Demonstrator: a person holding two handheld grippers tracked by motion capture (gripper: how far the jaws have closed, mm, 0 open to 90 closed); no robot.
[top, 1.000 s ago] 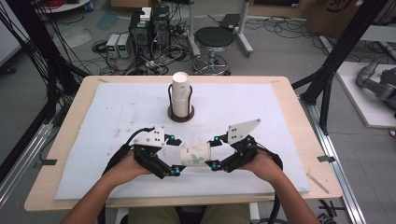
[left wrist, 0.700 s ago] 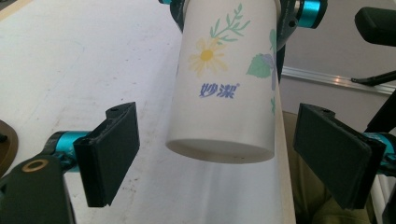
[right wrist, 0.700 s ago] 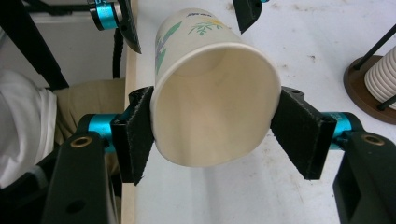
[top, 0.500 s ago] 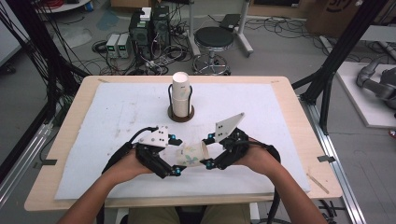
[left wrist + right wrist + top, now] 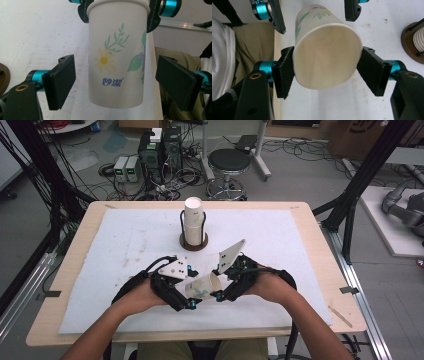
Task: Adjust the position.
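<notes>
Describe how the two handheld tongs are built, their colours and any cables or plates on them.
Both tongs are black, with flat rectangular black pads mounted on shiny teal-blue cylindrical fittings. The left tongs and the right tongs each carry a pale grey three-cornered plate on top; the left one's is dotted with small dark holes. A black cable loops back from each. The person's forearms are bare, no sleeves showing.

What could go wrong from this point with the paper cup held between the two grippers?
1. The right gripper squeezes the paper cup at its open rim, already pressed oval; more force may crease it.
2. The left gripper has just been closing, its pads not yet touching the base; an uneven grip could tilt the cup.
3. The cup stack stands close behind and could get knocked.
</notes>
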